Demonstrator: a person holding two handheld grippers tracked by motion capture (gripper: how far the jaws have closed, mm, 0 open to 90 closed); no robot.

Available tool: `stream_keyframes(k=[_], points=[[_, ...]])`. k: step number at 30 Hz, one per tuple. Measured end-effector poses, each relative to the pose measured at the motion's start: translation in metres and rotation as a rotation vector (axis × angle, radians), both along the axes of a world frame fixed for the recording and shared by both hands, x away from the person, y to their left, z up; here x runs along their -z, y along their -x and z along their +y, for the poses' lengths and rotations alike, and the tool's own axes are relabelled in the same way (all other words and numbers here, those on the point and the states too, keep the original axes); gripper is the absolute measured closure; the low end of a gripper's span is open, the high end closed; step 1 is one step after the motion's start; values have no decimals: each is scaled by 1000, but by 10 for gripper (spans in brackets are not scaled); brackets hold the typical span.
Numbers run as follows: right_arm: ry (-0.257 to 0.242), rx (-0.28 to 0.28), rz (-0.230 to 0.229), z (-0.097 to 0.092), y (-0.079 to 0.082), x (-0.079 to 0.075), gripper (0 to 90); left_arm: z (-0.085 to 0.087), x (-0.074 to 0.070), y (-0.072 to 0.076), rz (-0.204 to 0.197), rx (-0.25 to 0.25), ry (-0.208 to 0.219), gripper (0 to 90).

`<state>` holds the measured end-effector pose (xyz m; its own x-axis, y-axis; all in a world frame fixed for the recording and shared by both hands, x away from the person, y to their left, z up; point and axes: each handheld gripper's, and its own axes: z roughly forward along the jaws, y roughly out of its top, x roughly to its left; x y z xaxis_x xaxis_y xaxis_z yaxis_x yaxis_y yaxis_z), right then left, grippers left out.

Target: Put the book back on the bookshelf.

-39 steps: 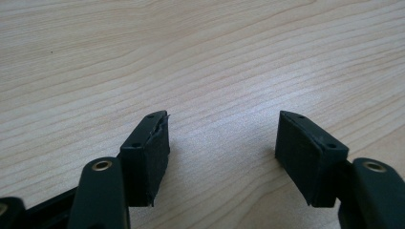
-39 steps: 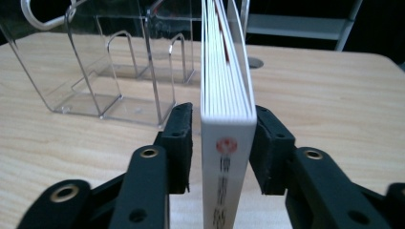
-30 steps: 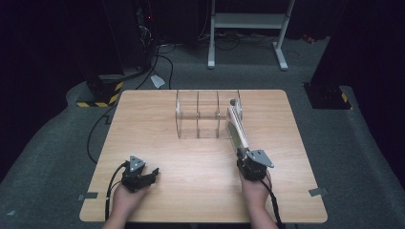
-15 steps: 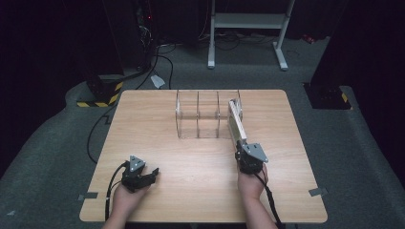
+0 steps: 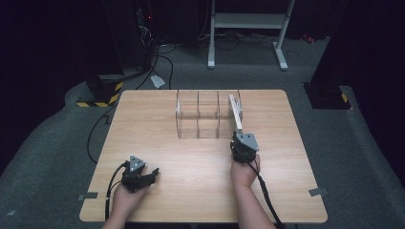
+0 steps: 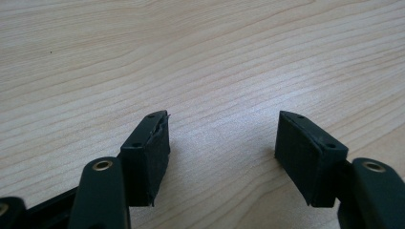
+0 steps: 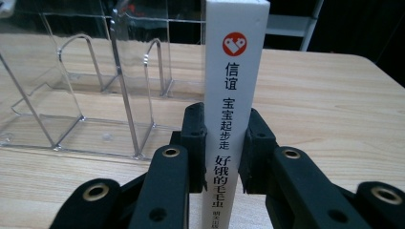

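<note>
- The white book (image 7: pixel 235 95) is clamped by its spine between the jaws of the right gripper (image 5: pixel 244 149); its long axis is pointed away from the person, with its far end already inside the rightmost slot of the clear rack (image 5: pixel 206 114).
- The left gripper (image 5: pixel 137 175) is rested on the surface (image 5: pixel 143 124), well apart from the rack, jaws spread and empty.
- Compared with a second ago, the book has been straightened from a slant and carried deeper into the slot; the left hand is unmoved.
</note>
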<state>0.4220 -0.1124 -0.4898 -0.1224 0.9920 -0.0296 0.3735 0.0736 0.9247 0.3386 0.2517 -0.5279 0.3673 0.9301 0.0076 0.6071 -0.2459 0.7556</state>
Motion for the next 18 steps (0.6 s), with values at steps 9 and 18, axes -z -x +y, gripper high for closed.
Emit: stream_keyframes(k=[9,18], points=[[0,25,-14,2,-5,-2,756,0,0,0,1,1,-4,365],[1,31,-22,4,-9,-2,756,0,0,1,1,-1,-4,365]])
